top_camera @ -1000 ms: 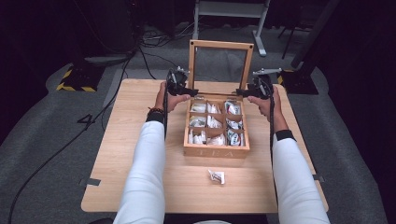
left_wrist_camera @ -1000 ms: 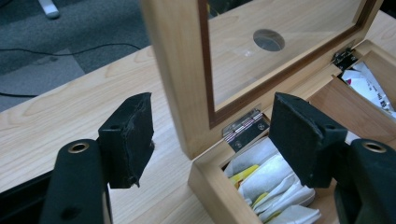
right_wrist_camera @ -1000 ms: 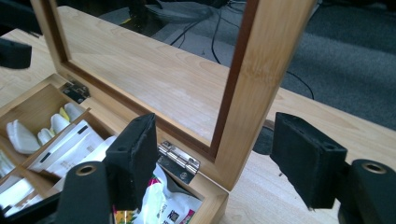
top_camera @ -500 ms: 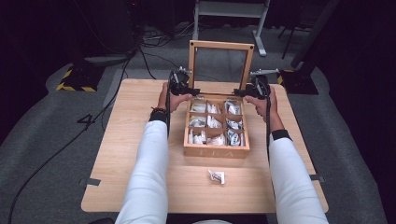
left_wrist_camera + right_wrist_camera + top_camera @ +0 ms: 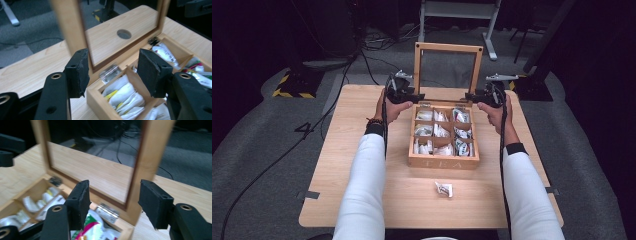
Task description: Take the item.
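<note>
Lid (image 5: 447, 48) upright, seemingly facing person

A wooden tea box (image 5: 443, 161) sat on the table (image 5: 362, 190), its framed lid (image 5: 447, 48) standing upright at the back. The left gripper (image 5: 416, 96) met the lid's left post, the right gripper (image 5: 469, 96) its right post. A loose tea bag (image 5: 444, 188) lay just before the box.

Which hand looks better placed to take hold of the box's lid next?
Right, probably. The right gripper, jaws just closing, straddles a side rail of the lid without pressing it. The left gripper, jaws also closing, has its rail off at one jaw's edge, not squarely between.
</note>
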The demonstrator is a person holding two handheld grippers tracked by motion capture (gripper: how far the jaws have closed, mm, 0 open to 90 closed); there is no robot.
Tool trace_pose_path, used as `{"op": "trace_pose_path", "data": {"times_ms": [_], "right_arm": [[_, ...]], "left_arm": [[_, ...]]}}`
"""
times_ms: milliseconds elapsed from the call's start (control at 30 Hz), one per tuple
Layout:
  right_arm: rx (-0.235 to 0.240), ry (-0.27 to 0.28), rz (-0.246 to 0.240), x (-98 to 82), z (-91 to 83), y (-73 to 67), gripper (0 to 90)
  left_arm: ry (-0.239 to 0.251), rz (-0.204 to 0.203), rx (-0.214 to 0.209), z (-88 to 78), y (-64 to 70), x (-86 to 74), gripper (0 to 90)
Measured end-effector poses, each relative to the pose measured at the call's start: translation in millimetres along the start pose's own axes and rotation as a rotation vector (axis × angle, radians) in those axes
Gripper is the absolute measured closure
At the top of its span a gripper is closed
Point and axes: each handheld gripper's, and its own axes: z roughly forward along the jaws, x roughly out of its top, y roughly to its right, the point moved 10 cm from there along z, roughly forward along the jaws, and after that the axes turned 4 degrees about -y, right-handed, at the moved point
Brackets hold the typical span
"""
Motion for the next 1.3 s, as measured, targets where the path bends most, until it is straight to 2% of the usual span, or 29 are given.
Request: {"op": "trace_pose_path", "data": {"times_ms": [33, 67, 133, 200, 300, 333, 367, 500, 567, 633, 733, 767, 800, 833, 933, 1033, 1133, 1233, 1300], "right_arm": [[0.005, 0.001, -0.012, 0.6, -1.4, -2.6, 41.8], [-0.011, -0.002, -0.018, 1.0, -1.8, -2.8, 41.8], [-0.05, -0.017, -0.017, 0.4, -0.5, 0.9, 40.4], [-0.081, -0.032, -0.013, -1.0, 0.5, 7.1, 40.1], [-0.114, -0.064, -0.011, -5.4, 4.0, 16.6, 40.2], [-0.142, -0.082, -0.019, -7.7, 7.4, 22.2, 40.0], [-0.146, -0.098, -0.021, -9.5, 10.9, 25.9, 38.7], [-0.103, -0.09, 0.014, -7.9, 23.7, 31.4, 36.6], [-0.089, -0.09, 0.021, -6.5, 28.8, 32.2, 36.0], [-0.072, -0.069, 0.025, -3.1, 33.1, 31.2, 36.3], [-0.048, -0.098, 0.014, -3.8, 42.5, 27.7, 36.7], [-0.038, -0.104, 0.007, -3.8, 45.5, 25.2, 40.7], [-0.014, -0.1, 0.008, -2.7, 46.8, 21.0, 40.0], [-0.016, -0.098, -0.001, -1.6, 47.3, 18.7, 38.0], [-0.017, -0.105, -0.006, -1.2, 45.6, 18.6, 41.8], [0.004, -0.098, 0.008, -0.9, 40.9, 18.6, 45.1], [0.002, -0.085, -0.005, -1.6, 36.5, 16.7, 47.1], [0.007, -0.095, -0.037, -2.7, 29.7, 14.1, 48.3], [0.011, -0.093, -0.04, -2.9, 26.5, 11.9, 47.8]], "left_arm": [[0.011, 0.001, 0.023, -1.8, -1.3, 2.1, 42.3], [0.004, -0.009, 0.066, -2.0, -5.9, 2.0, 41.5], [-0.016, -0.023, 0.111, -1.0, -14.3, -0.1, 37.7], [-0.025, -0.048, 0.144, 1.8, -22.5, -2.4, 34.8], [-0.022, -0.093, 0.17, 7.8, -35.0, -3.2, 30.9], [-0.025, -0.101, 0.162, 10.6, -36.9, -2.9, 31.7], [-0.032, -0.107, 0.149, 13.8, -37.2, -2.5, 31.7], [-0.057, -0.075, 0.151, 26.9, -37.8, 1.0, 31.2], [-0.067, -0.084, 0.141, 31.6, -38.7, 2.0, 31.2], [-0.072, -0.084, 0.138, 36.7, -39.4, 5.2, 31.2], [-0.07, -0.078, 0.107, 42.7, -36.1, 9.8, 32.6], [-0.069, -0.079, 0.087, 44.1, -33.4, 10.4, 34.9], [-0.065, -0.068, 0.065, 45.6, -29.7, 11.8, 38.2], [-0.063, -0.059, 0.065, 45.9, -28.0, 13.1, 39.0], [-0.067, -0.046, 0.081, 43.5, -27.9, 14.9, 38.2], [-0.016, -0.05, 0.057, 34.4, -27.9, 18.0, 47.1], [0.011, -0.031, 0.067, 25.1, -25.0, 21.3, 53.0], [-0.002, -0.005, 0.066, 18.7, -18.9, 22.3, 52.4], [0.0, 0.012, 0.064, 14.7, -15.9, 22.3, 52.3]]}}
